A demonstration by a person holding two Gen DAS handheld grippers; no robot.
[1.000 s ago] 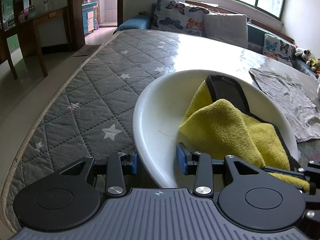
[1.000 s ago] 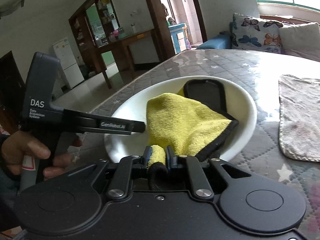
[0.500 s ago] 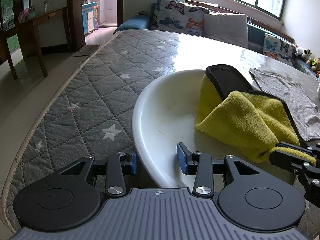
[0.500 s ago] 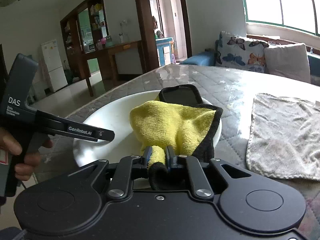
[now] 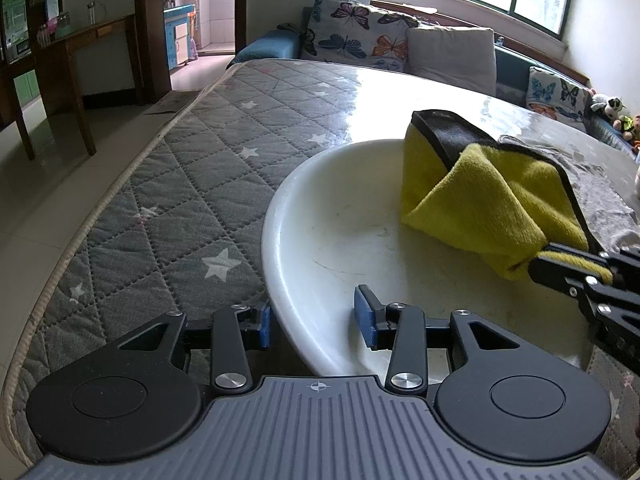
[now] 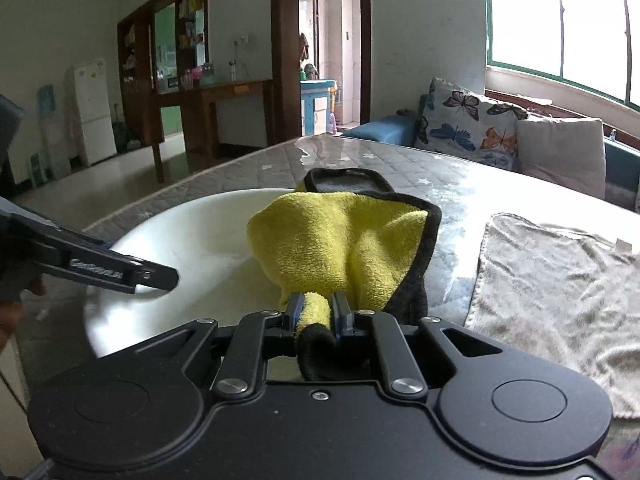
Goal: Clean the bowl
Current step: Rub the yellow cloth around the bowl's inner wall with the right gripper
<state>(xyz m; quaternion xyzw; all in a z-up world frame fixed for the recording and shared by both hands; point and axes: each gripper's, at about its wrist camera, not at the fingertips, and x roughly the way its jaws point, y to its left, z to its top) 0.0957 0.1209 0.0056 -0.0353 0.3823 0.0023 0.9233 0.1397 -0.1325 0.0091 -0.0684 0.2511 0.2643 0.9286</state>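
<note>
Gripping a bunched fold of the yellow cloth (image 6: 344, 240), the right hand-held gripper (image 6: 317, 314) has its two blue-padded fingers closed tight on the fabric, with only the pinched roll between them. Cloth is yellow terry with a dark grey border; its free end lies in the right part of the white bowl (image 5: 340, 224), draped up over the far right rim. From the left wrist view the same cloth (image 5: 480, 200) stands in a folded peak, and the right unit enters at the right edge, clamped on the cloth's near corner.

Left hand-held gripper (image 5: 316, 318): jaws wide apart, straddling the near rim of the bowl. Left blue pad sits outside the rim, over the mattress; right blue pad sits inside, over the bowl's inner wall. Whether either pad touches the porcelain cannot be told. From the right wrist view the left unit (image 6: 160, 278) shows as a dark bar reaching over the bowl's left rim, with part of a hand (image 6: 16, 300) behind it at the left edge.

Bowl rests on a grey quilted mattress (image 5: 180, 208) with white stars. Interior shows faint scuff marks. A grey towel (image 6: 560, 288) lies flat on the mattress, right of the bowl, near it.
</note>
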